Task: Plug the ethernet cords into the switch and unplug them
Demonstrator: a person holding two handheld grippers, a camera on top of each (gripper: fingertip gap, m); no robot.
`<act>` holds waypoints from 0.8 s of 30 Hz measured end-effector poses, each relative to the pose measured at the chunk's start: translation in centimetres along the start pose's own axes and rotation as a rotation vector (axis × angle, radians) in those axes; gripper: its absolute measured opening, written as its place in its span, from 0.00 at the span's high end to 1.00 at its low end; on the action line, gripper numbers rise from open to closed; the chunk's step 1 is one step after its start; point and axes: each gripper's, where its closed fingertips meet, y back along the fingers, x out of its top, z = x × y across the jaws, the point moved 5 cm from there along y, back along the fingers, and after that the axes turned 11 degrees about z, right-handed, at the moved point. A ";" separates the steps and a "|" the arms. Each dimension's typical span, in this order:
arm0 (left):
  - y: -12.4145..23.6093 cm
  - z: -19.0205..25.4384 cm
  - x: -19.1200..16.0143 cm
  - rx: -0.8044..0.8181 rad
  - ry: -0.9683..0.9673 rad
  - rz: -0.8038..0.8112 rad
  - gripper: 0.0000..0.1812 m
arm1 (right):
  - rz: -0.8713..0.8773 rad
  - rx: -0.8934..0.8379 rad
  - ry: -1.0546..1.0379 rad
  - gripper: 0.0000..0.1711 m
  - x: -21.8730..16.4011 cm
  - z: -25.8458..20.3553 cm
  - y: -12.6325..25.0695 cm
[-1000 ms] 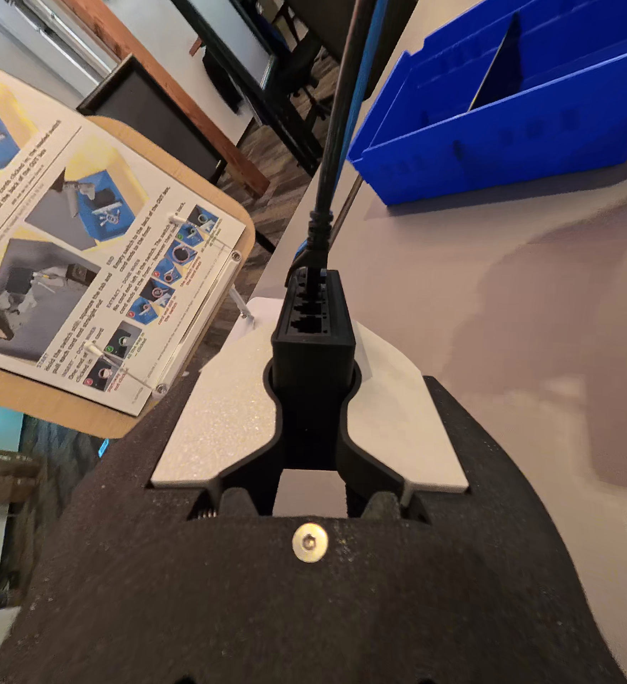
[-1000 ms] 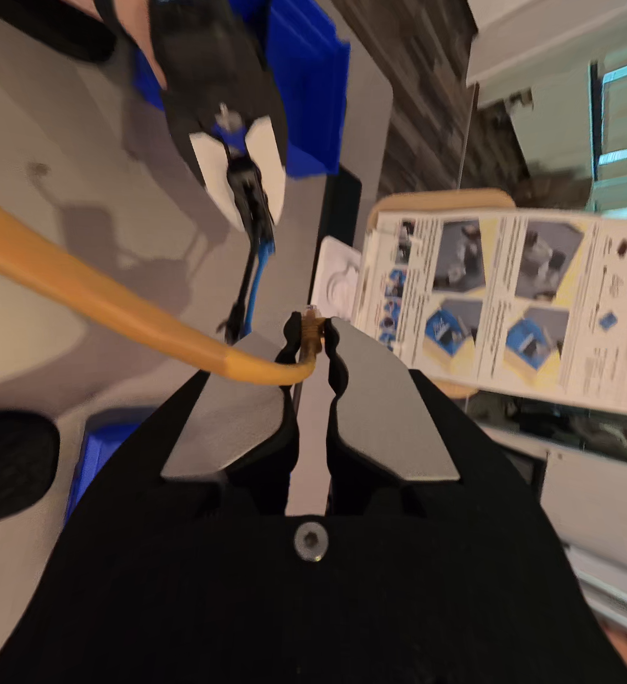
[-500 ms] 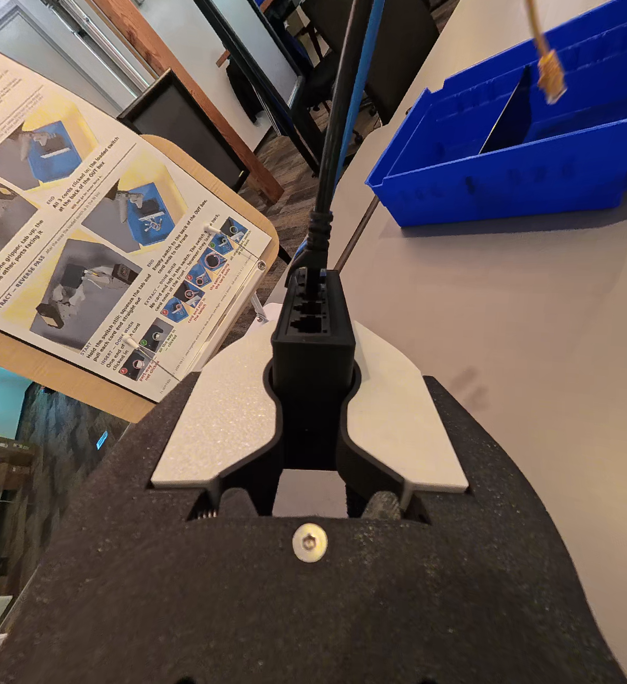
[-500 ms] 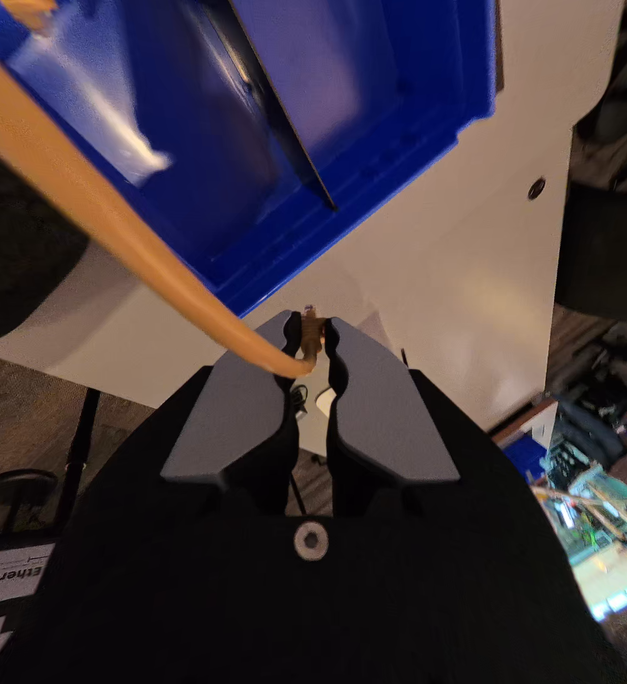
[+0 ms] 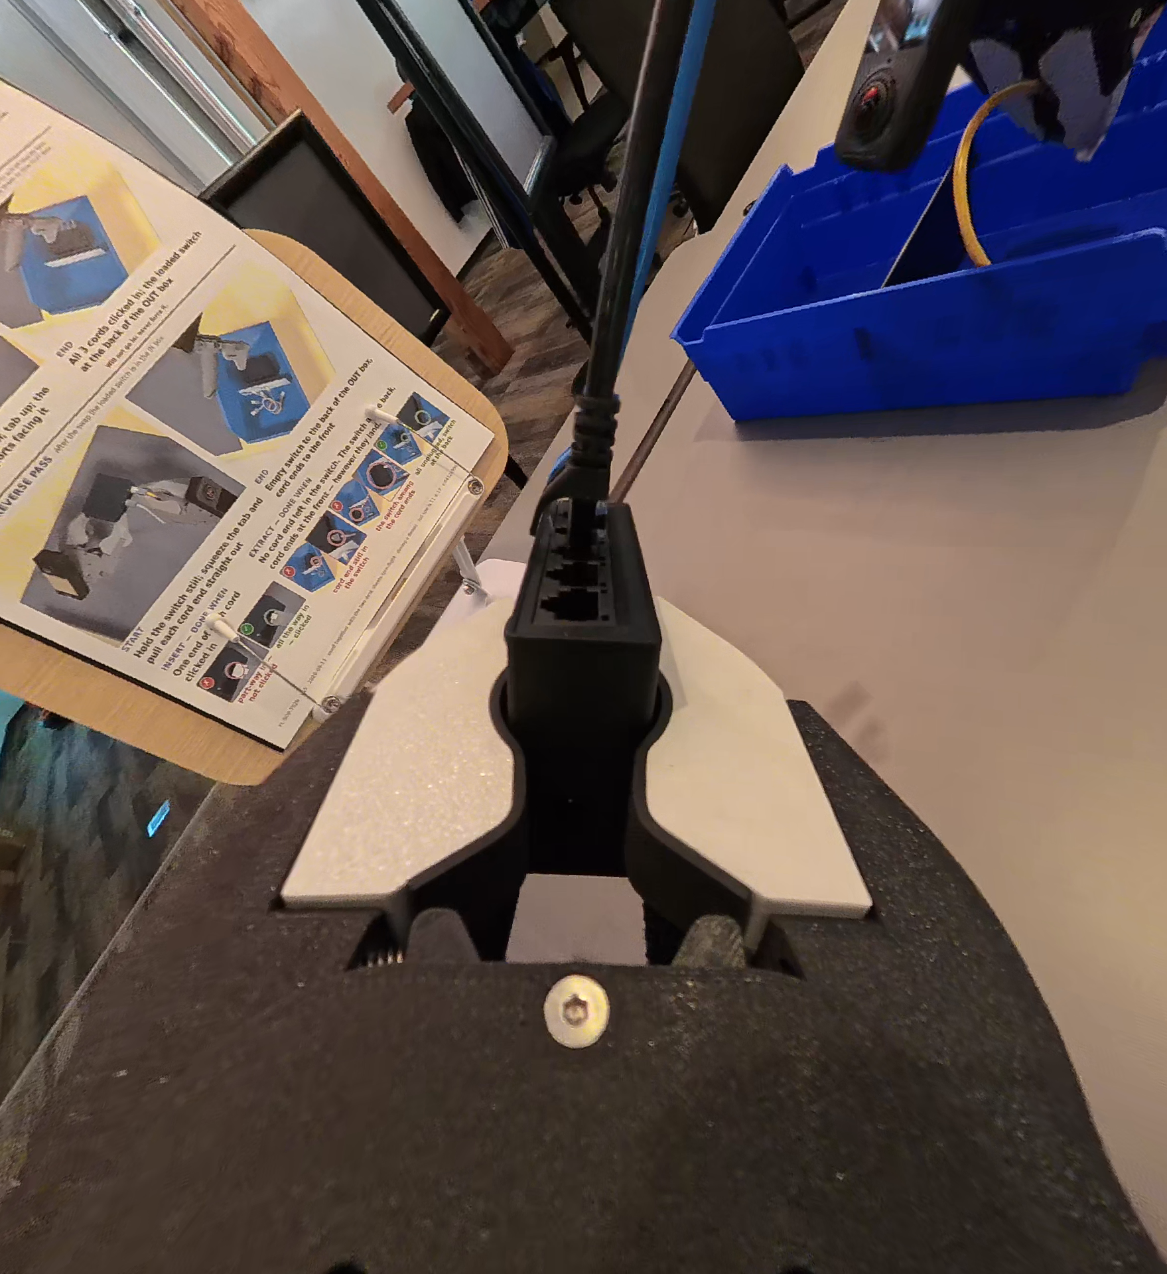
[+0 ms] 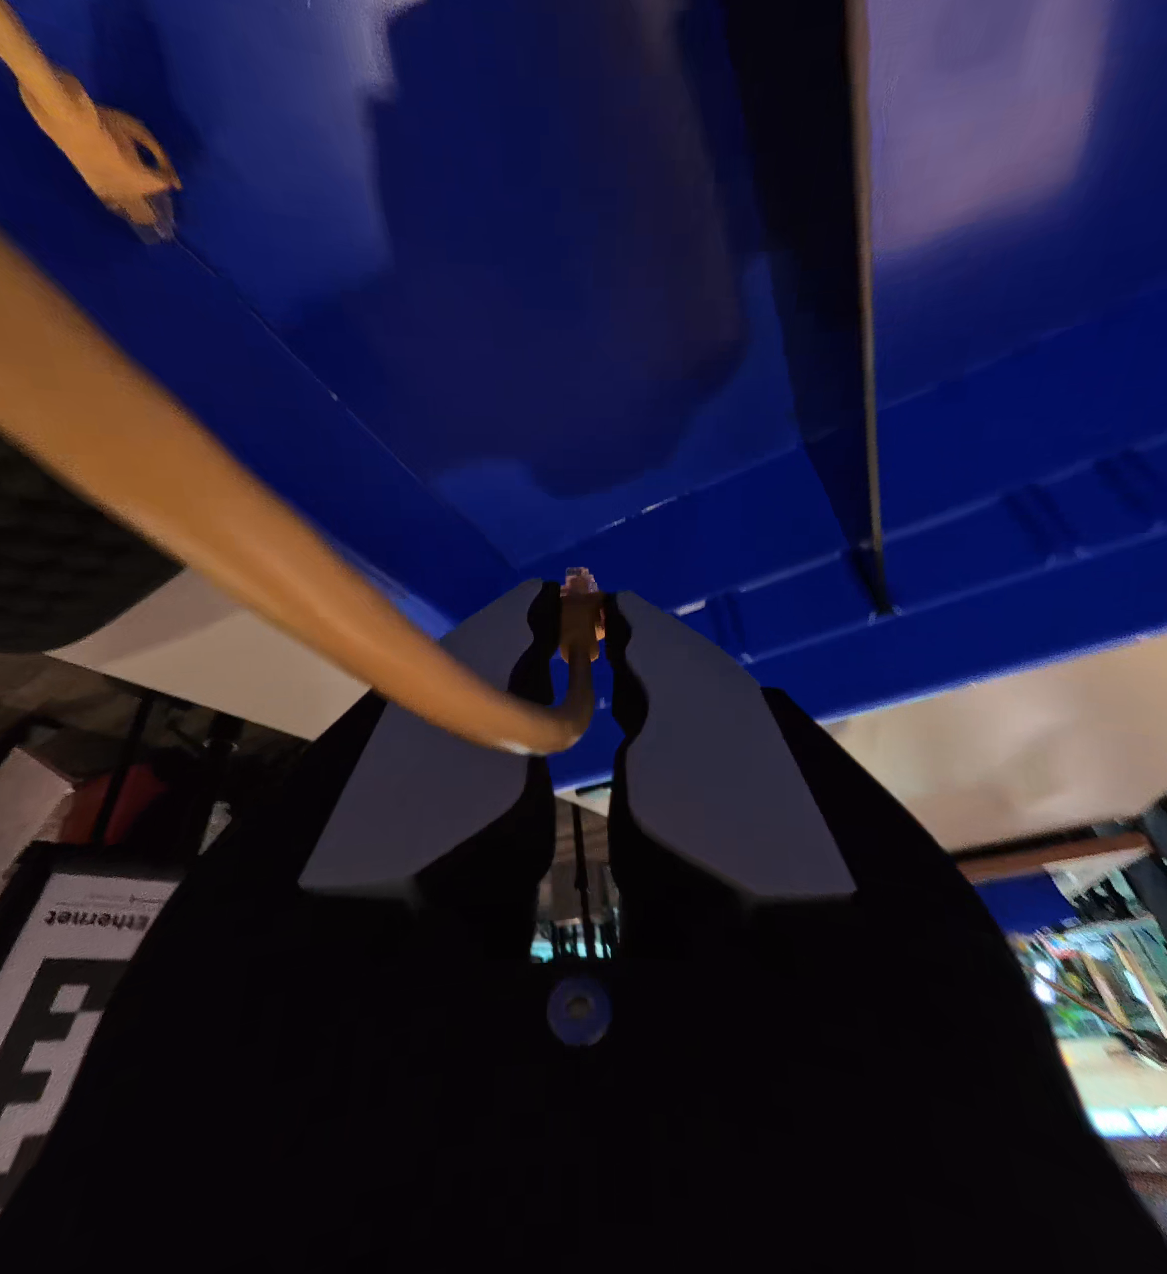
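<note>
The grey table (image 5: 911, 620) filled the right of the left wrist view, with the blue bin (image 5: 946, 345) at its far right. An instruction sheet (image 5: 153, 448) on a wooden board stood to the left, off the table's edge. The left gripper (image 5: 580, 662) was clamped on the black switch (image 5: 580, 620), which stood up between its fingers, ports facing the camera. A black cord (image 5: 629, 241) and a blue cord (image 5: 663, 207) ran up from the switch's far ports; the nearer ports looked empty. Far right, the right gripper (image 6: 584, 607) hung over the bin, closed on the plug of the orange cord (image 6: 187, 482), which looped left and back; its other plug (image 6: 125, 179) lay in the bin.
</note>
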 end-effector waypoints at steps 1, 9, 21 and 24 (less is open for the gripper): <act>-0.1 0.0 -0.1 0.000 0.001 0.000 0.84 | 0.030 0.014 -0.016 0.94 0.1 0.2 -0.4; -0.6 0.5 -0.4 -0.011 -0.014 -0.011 0.84 | 0.209 0.129 -0.033 0.93 0.7 0.1 -2.6; 0.2 -0.7 -0.3 0.023 0.000 0.005 0.84 | 0.339 0.139 -0.017 0.93 1.0 0.1 -4.2; 0.4 -0.7 0.0 0.026 -0.004 0.012 0.84 | 0.367 0.131 -0.033 0.93 1.1 0.3 -4.4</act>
